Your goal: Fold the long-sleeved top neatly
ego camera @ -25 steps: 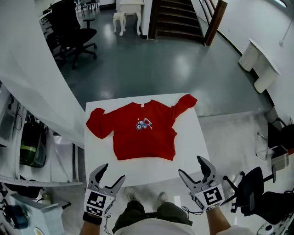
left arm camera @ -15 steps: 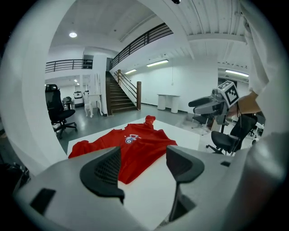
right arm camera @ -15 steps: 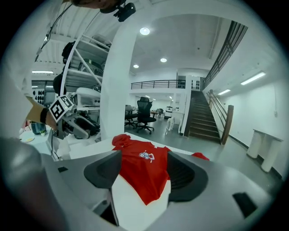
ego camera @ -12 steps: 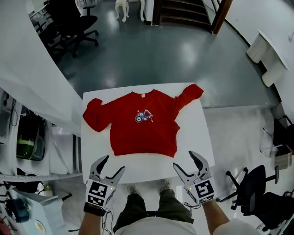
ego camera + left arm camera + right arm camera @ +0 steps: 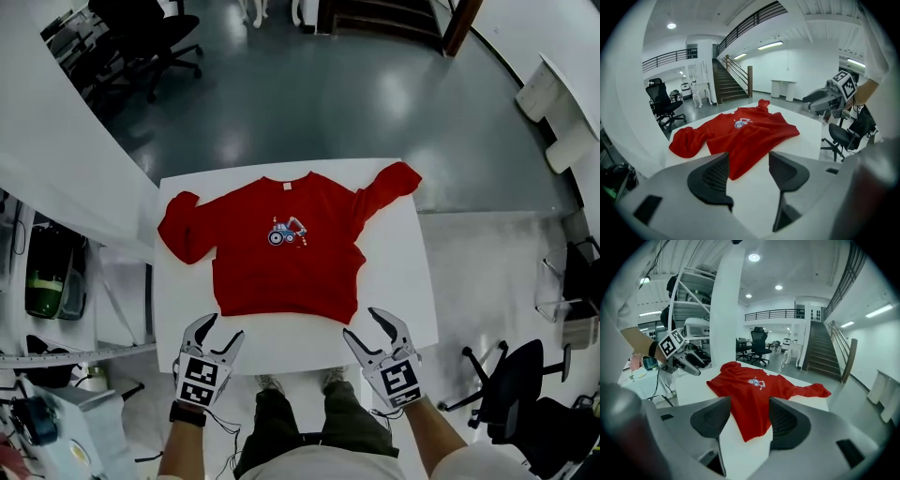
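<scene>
Head view: the red long-sleeved top (image 5: 281, 258) lies spread on a white table (image 5: 398, 281), front up, with a small print on the chest. Its collar points to the far edge and its hem to the near edge. One sleeve is bunched at the table's left edge; the other runs up to the far right corner. The left gripper (image 5: 217, 332) and the right gripper (image 5: 365, 325) hang over the near edge of the table, each just short of a corner of the hem and not touching the cloth. The person's legs show below the table. Beyond it are a grey floor and an office chair (image 5: 155, 33)

Left gripper view: the claw is released, its jaws closing with only air between the pads. The left corner of the hem shows through the gap, farther along the table. The right gripper shows at the right

Right gripper view: this claw is also released and closing, gripping nothing. The right corner of the hem lies ahead of the gap, and the left gripper shows at the left
</scene>
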{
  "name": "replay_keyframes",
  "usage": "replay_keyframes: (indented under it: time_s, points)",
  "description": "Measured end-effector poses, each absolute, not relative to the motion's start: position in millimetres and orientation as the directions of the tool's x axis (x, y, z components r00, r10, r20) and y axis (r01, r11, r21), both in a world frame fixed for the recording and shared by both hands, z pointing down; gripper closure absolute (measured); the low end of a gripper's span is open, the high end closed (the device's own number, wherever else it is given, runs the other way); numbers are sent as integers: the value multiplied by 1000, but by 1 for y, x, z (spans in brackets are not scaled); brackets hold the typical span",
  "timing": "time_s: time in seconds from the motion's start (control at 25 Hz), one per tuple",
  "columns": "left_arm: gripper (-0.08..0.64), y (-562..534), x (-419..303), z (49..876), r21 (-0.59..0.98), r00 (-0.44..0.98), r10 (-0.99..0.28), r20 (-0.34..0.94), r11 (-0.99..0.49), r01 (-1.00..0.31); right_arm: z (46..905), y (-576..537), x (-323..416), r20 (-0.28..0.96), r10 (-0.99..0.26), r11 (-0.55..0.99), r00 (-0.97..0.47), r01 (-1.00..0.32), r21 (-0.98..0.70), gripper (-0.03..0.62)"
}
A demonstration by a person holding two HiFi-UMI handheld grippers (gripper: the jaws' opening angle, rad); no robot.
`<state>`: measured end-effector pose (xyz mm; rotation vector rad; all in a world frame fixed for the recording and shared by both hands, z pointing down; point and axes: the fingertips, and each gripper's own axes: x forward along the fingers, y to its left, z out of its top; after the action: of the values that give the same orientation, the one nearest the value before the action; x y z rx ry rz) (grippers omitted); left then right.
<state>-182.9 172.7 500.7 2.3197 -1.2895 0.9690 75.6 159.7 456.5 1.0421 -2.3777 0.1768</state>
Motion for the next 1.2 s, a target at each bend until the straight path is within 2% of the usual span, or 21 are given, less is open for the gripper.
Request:
replay_keyframes:
  time_s: [0.96,1.2]
  points:
    - [363,147,-210,592,-97,227,-485,845,-556,-826,555,143,57,713,-494,752,-497,-656,63,397]
    - [385,148,-208,603,-94,216,-455,864,-567,-818,581,148,64,776,-446,761,-446,-645,67,443]
